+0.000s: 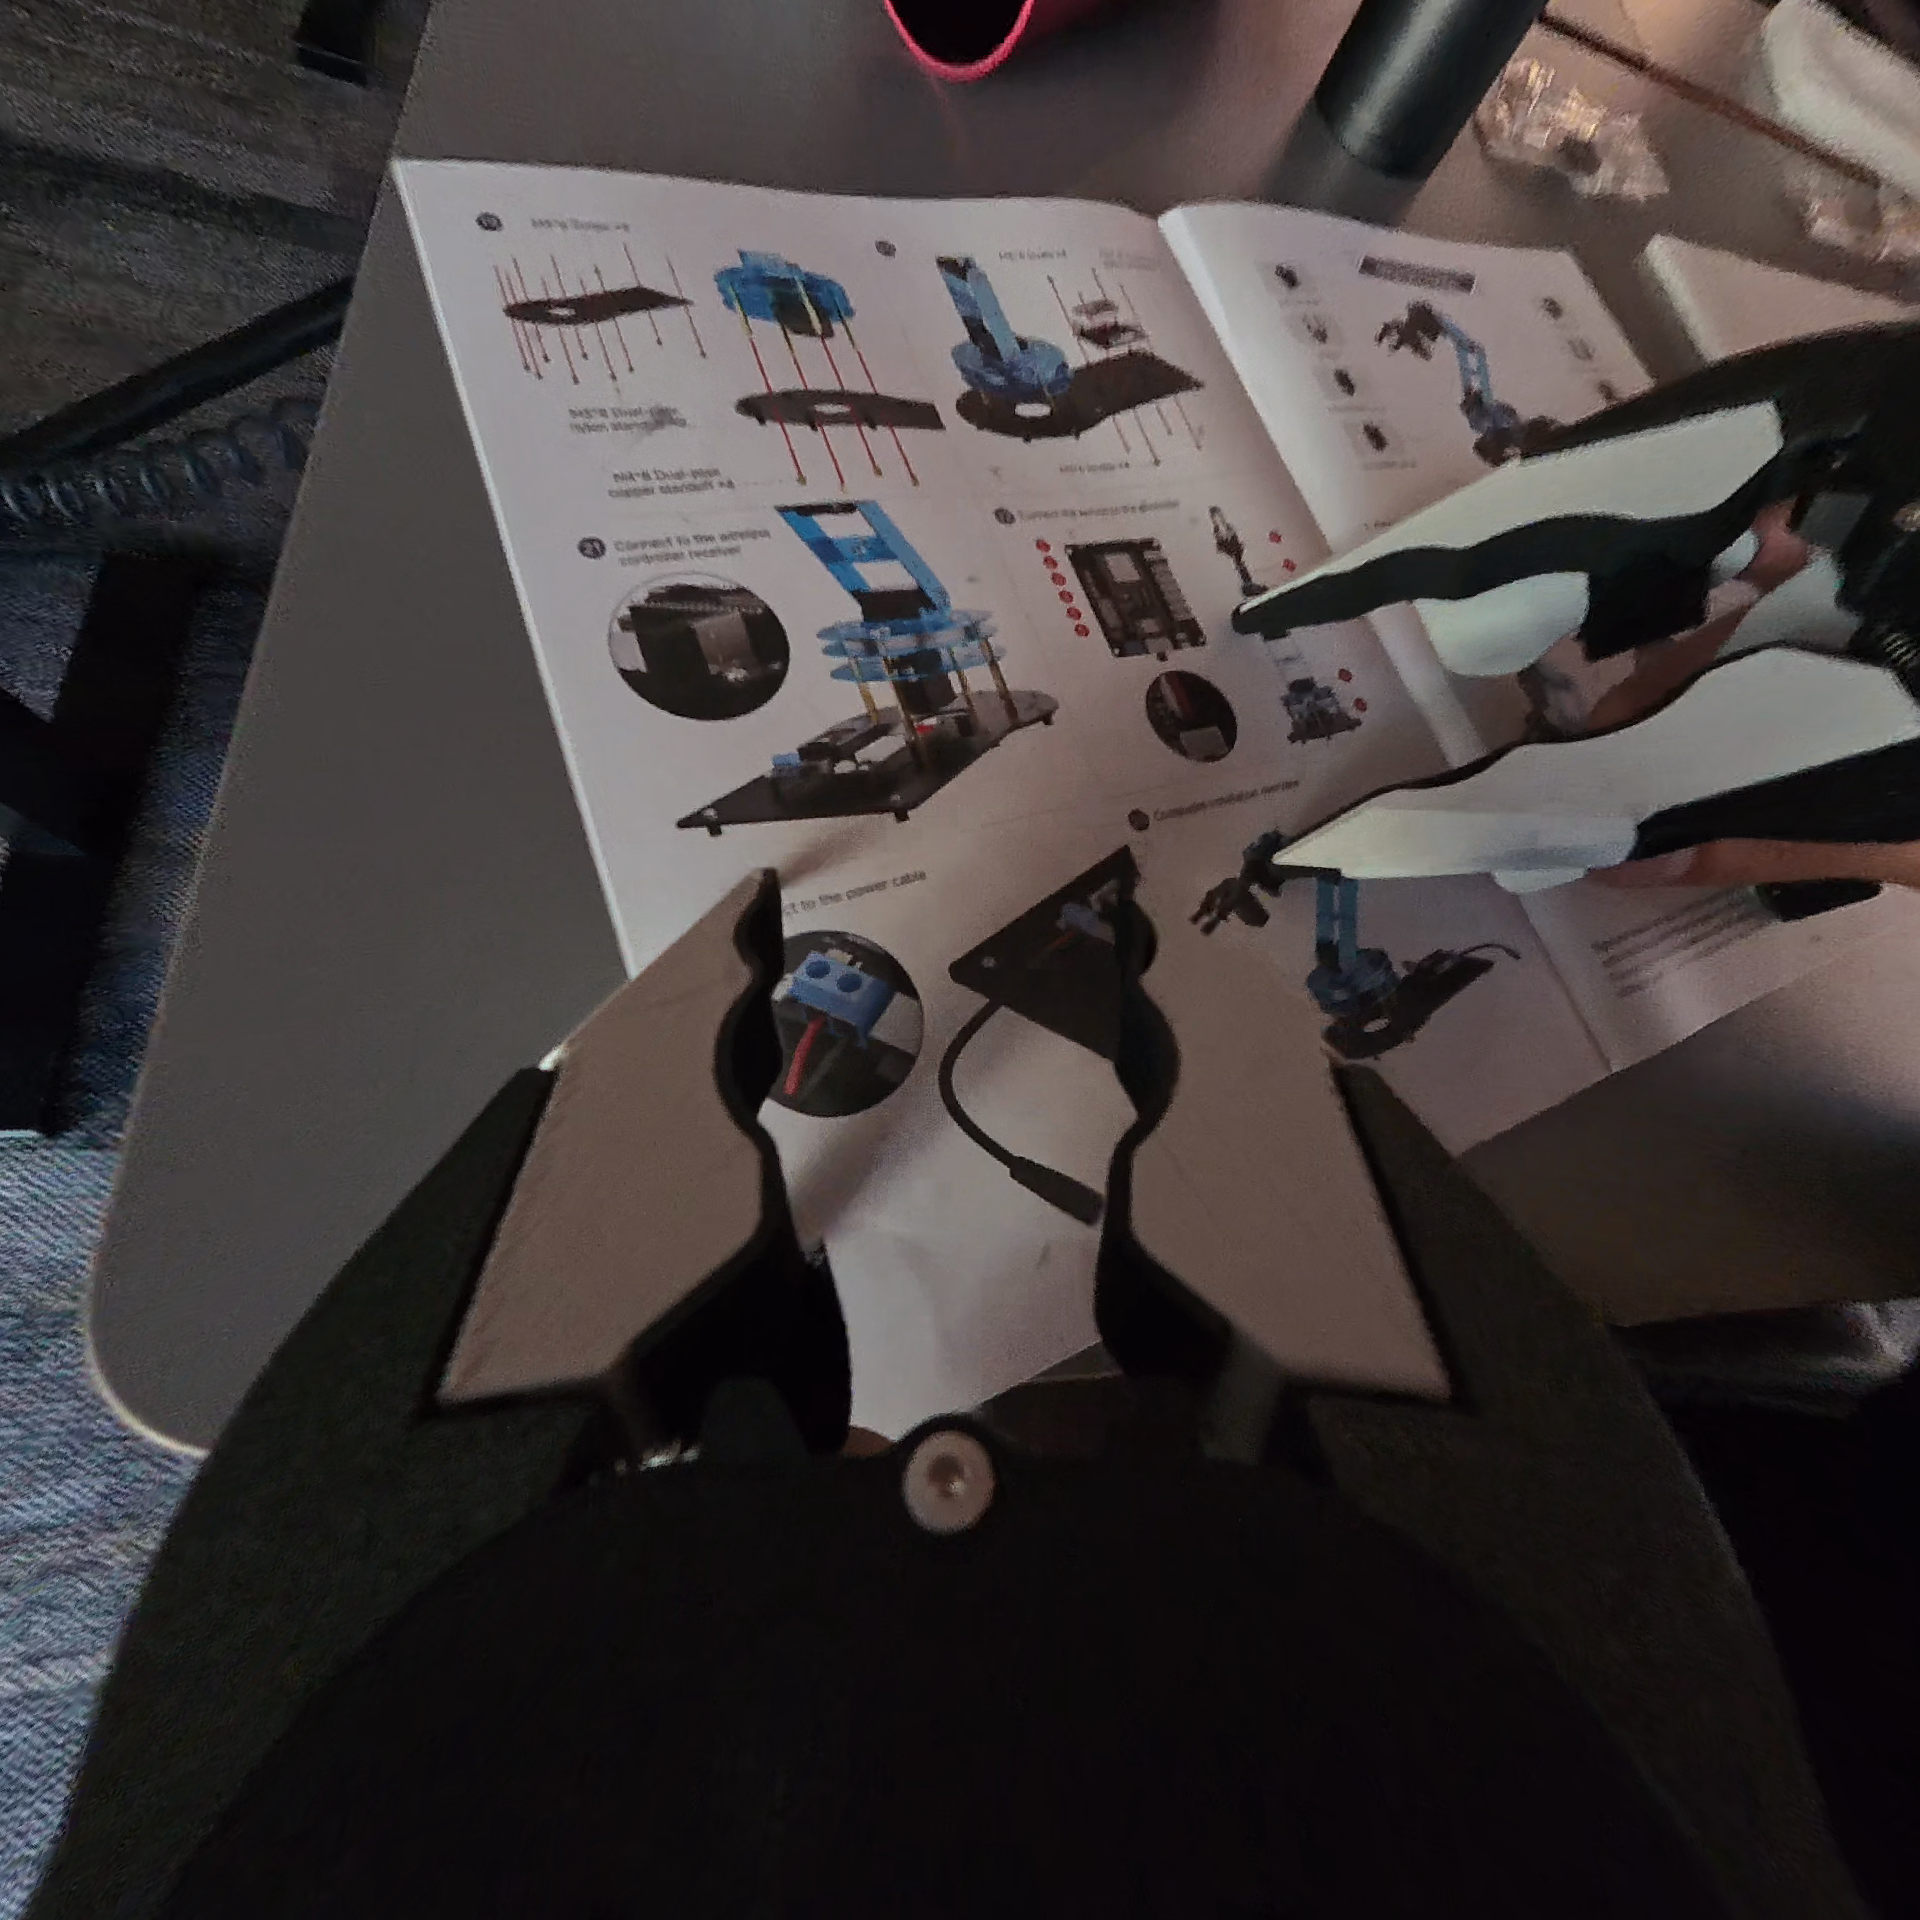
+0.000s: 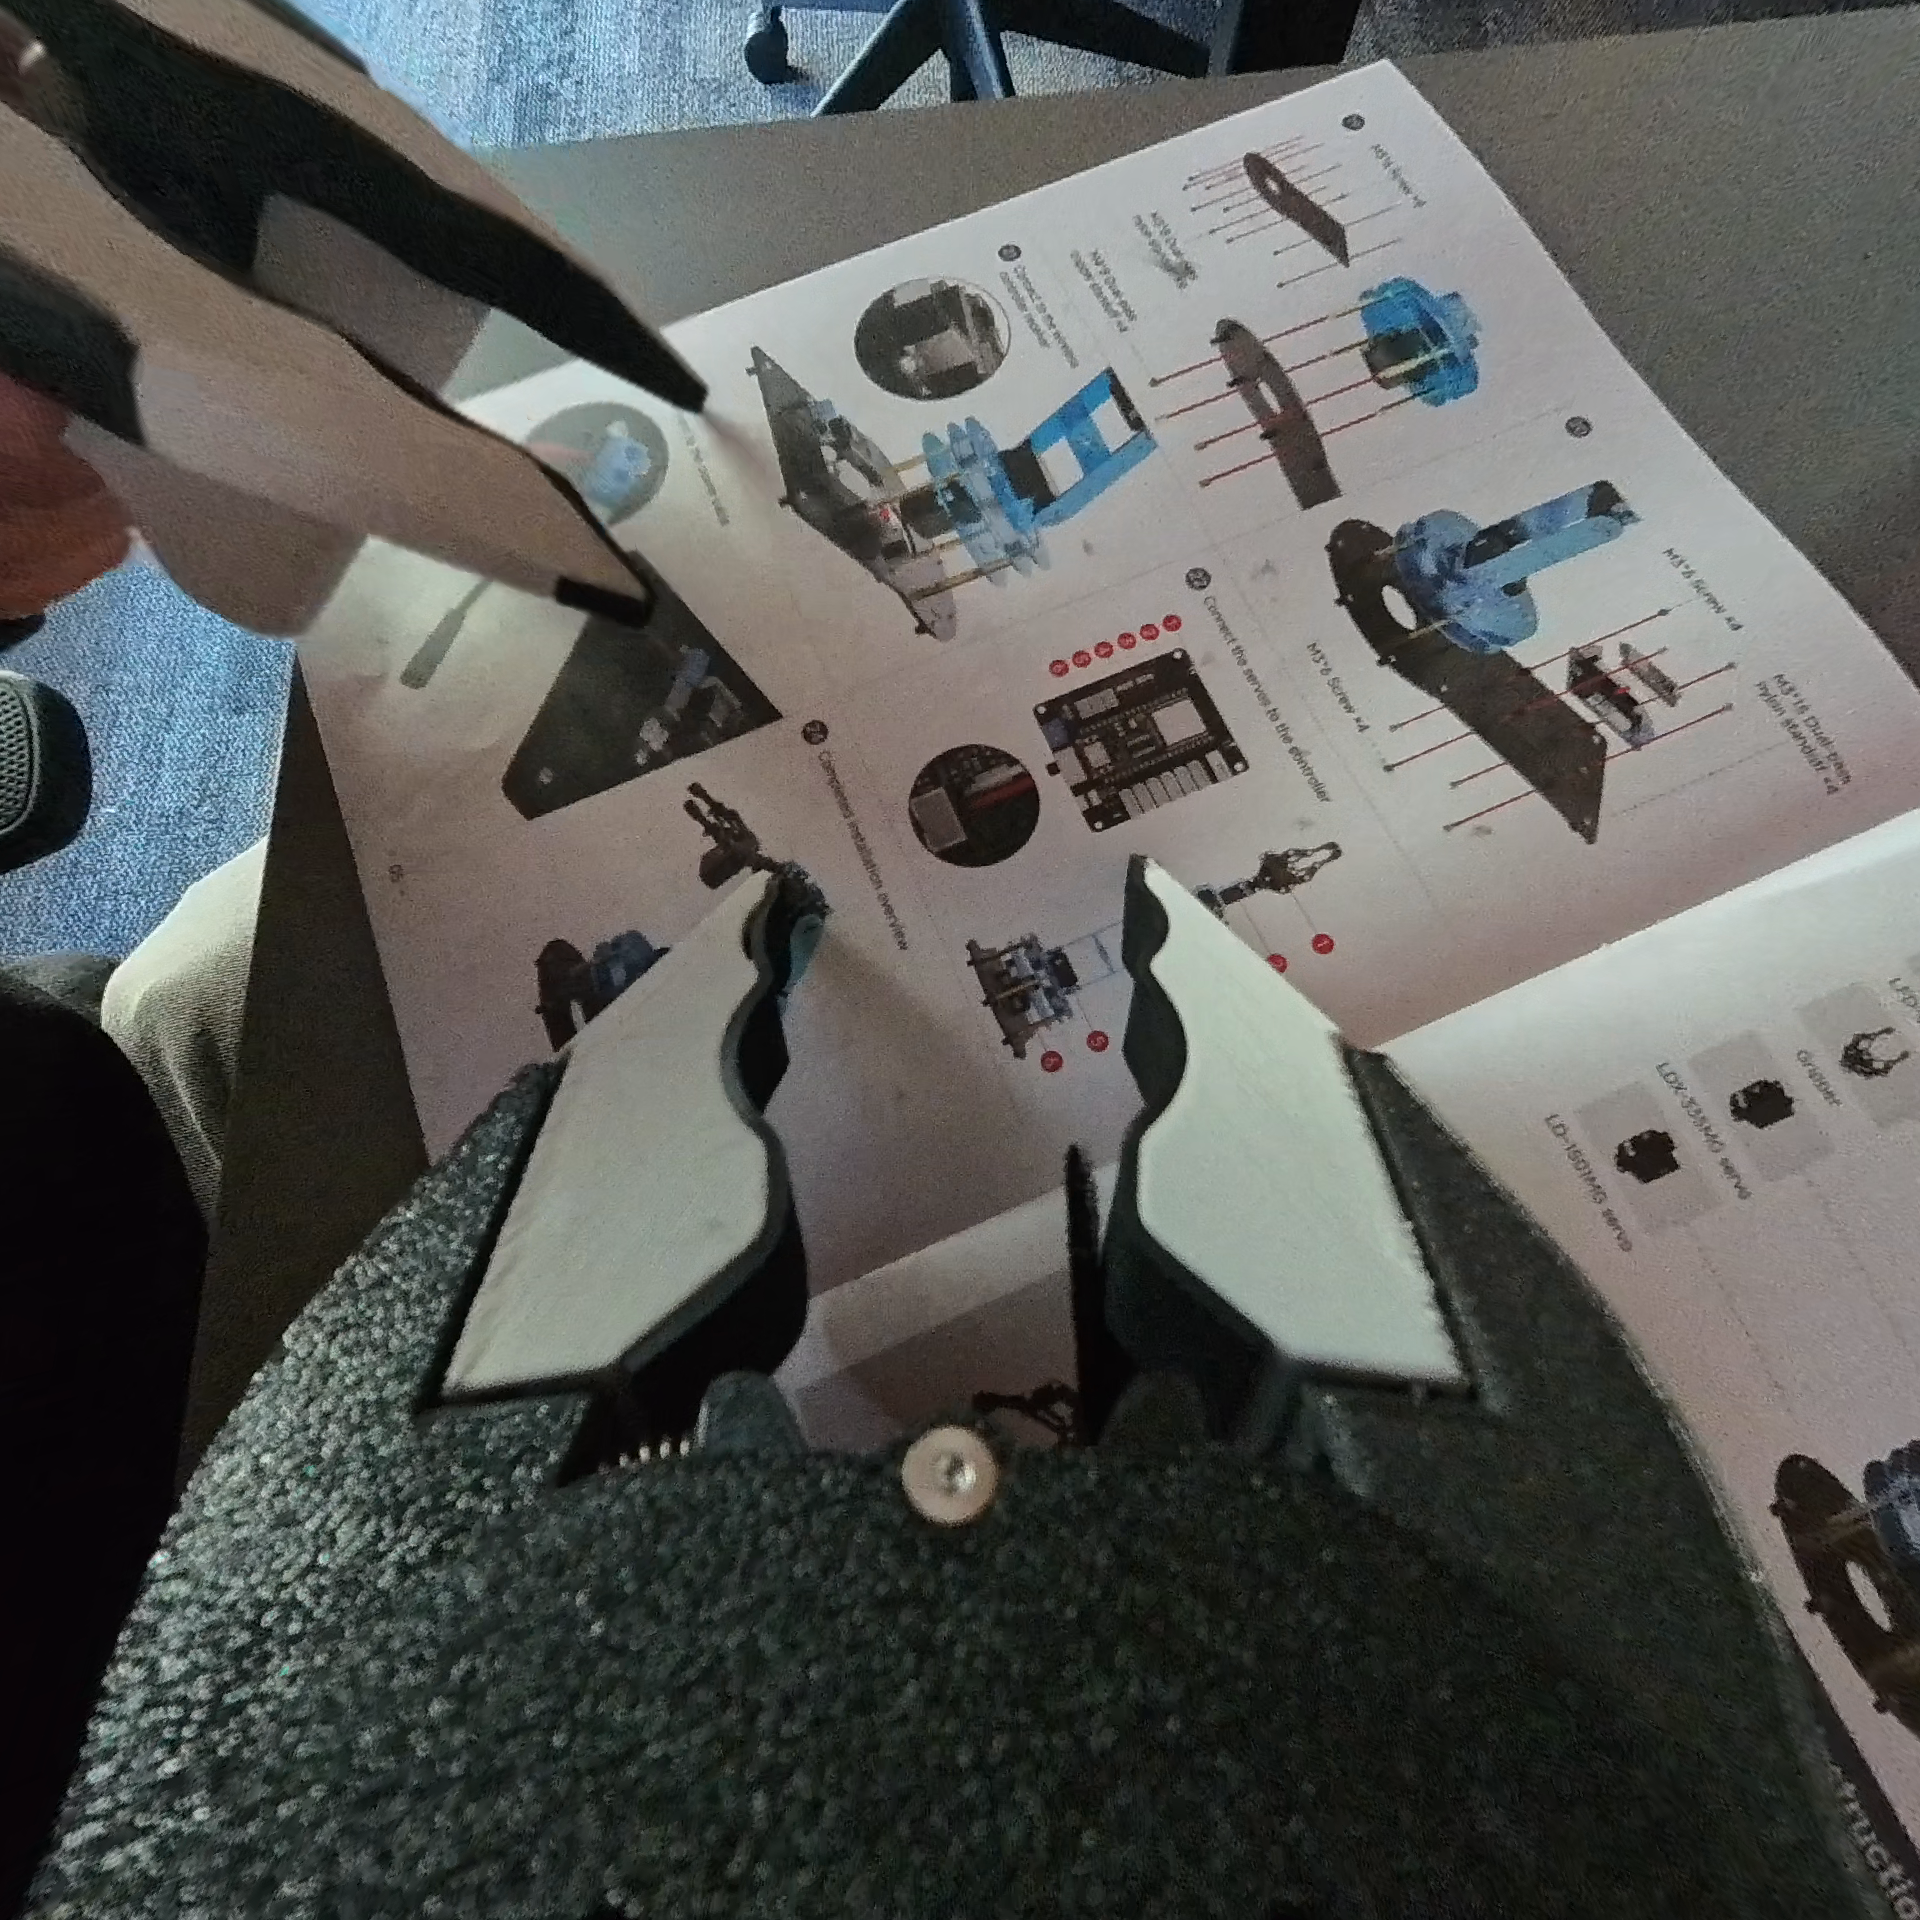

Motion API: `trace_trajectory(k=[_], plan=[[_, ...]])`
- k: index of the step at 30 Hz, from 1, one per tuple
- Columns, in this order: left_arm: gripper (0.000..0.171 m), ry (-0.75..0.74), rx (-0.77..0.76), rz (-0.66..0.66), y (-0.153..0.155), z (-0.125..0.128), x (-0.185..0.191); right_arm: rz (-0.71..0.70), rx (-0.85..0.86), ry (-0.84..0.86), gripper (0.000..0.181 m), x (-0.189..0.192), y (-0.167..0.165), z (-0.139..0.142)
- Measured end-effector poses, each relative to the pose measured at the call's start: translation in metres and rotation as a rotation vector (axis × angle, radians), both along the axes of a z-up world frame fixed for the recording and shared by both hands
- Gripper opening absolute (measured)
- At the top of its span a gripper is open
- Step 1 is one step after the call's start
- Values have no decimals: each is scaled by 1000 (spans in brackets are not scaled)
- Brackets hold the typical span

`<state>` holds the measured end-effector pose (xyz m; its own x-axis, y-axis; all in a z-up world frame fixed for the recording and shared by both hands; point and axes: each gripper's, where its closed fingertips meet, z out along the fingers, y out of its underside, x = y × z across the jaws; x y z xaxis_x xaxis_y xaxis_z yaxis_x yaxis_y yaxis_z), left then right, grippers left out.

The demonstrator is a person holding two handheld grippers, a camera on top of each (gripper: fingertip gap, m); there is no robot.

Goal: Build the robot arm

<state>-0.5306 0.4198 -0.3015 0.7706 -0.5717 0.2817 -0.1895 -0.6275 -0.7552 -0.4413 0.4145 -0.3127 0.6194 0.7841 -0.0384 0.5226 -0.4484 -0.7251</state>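
Left gripper (image 1: 945, 883) poised over the near edge of an open instruction booklet (image 1: 935, 582), fingers (image 1: 644, 1122) spread wide, nothing between them but printed page. Beyond the fingertips, diagrams of a blue robot arm kit and a black base plate; booklet lying flat on a grey counter (image 1: 395, 831). Ahead and to the right of the fingers, right gripper (image 1: 1262, 738) reaching in from the side, tips parted and close to the page; whether touching the paper, cannot tell. Far ahead, past the booklet's top edge: a red-rimmed cup (image 1: 961, 36), a dark cylinder (image 1: 1403, 83), crinkled clear plastic bags (image 1: 1569, 130).

Right gripper (image 2: 951, 873) likewise spread wide, holding nothing, fingers (image 2: 644, 1164) hovering above the booklet (image 2: 1143, 582) near its centre fold. Ahead and to the left of these fingers, left gripper (image 2: 675, 499) with tips apart, down at the page edge. Beyond the counter (image 2: 1714, 208), blue carpet (image 2: 582, 73) and a chair base (image 2: 935, 42)
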Motion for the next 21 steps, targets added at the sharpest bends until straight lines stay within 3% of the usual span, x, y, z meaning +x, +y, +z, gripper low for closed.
trace_trajectory(k=[10, 21], plan=[[59, 115, 72, 5, 0, -6, -3, -2, -1, 2, 63, 0, 1, 0], [63, 120, 71, -11, -2, -7, -1, -2, -1, 2, 63, 0, 1, 0]])
